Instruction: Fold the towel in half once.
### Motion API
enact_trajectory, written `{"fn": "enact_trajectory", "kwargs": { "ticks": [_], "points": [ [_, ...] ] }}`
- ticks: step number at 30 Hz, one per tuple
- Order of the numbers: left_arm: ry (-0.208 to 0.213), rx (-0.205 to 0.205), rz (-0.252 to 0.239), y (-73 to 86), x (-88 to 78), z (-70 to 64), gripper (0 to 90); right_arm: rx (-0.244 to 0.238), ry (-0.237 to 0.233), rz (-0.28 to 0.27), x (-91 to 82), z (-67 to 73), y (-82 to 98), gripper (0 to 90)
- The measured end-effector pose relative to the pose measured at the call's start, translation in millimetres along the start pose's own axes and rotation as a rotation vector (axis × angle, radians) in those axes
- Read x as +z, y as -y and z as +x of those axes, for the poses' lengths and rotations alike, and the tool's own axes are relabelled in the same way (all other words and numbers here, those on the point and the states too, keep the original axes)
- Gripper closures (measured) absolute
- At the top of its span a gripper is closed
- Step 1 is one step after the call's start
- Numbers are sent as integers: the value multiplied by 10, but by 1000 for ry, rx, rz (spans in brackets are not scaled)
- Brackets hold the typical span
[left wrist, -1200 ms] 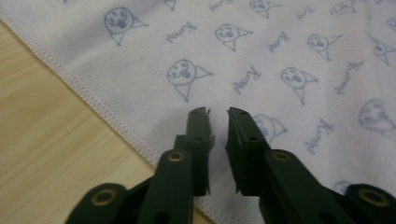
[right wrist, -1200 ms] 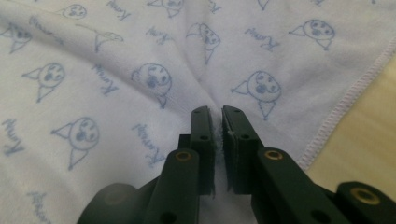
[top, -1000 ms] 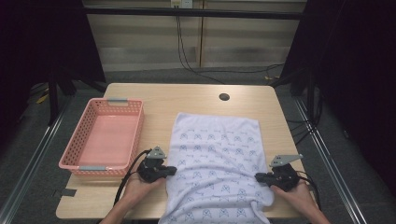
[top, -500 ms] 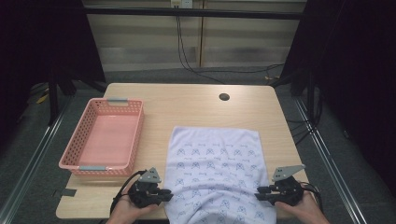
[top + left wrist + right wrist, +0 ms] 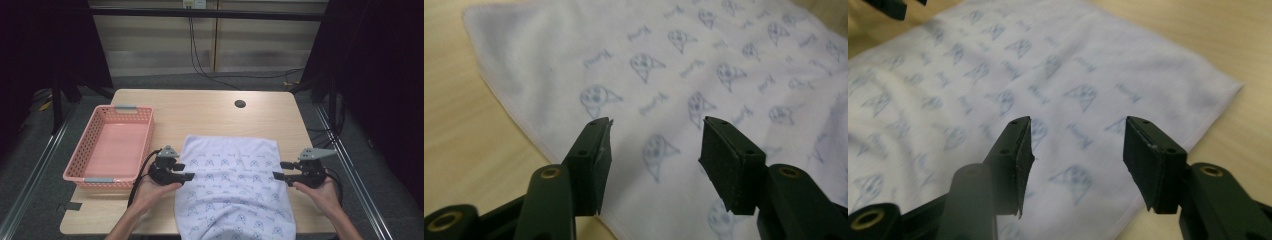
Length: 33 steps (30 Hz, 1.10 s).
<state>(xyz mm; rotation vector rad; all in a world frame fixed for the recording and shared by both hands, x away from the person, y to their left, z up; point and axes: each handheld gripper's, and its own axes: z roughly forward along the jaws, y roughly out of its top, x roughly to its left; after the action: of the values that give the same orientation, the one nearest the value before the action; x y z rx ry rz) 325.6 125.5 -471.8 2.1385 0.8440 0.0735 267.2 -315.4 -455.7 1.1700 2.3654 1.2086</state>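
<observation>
Both the left gripper (image 5: 187,171) and the right gripper (image 5: 280,171), jaws just opening and empty, flank the printed towel (image 5: 232,187) lying flat at the table's (image 5: 200,107) near middle; soft, light and limp, it probably wants pinching at its side hems.

Towel (image 5: 232,182): white cloth, pale blue repeating print, hemmed edges. Lies spread flat on the desk (image 5: 200,112), print side up, far edge straight across the middle, near end draped over the front edge. Slight wrinkles toward the near end.
</observation>
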Motion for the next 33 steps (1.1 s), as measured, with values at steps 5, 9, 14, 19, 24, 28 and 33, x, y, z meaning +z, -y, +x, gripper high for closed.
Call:
{"fn": "enact_trajectory", "kwargs": {
  "ticks": [5,9,14,19,24,28,33],
  "points": [
    [-33,-1,-11,-139,119,177,431,12,19,-15,186,-277,-168,430],
    [-39,-48,-36,-251,199,372,447,20,74,-3,428,-514,-320,440],
    [-58,-60,-28,-304,328,507,469,47,106,17,710,-753,-390,450],
    [-98,-84,-12,-248,477,557,448,63,160,63,893,-891,-315,445],
    [-108,-78,-18,-254,496,564,423,61,141,77,932,-871,-275,520],
    [-137,-97,-38,-277,459,644,403,89,126,73,921,-845,-266,723],
    [-153,-118,-52,-296,512,717,415,96,85,63,906,-842,-256,867]
  ]
}}
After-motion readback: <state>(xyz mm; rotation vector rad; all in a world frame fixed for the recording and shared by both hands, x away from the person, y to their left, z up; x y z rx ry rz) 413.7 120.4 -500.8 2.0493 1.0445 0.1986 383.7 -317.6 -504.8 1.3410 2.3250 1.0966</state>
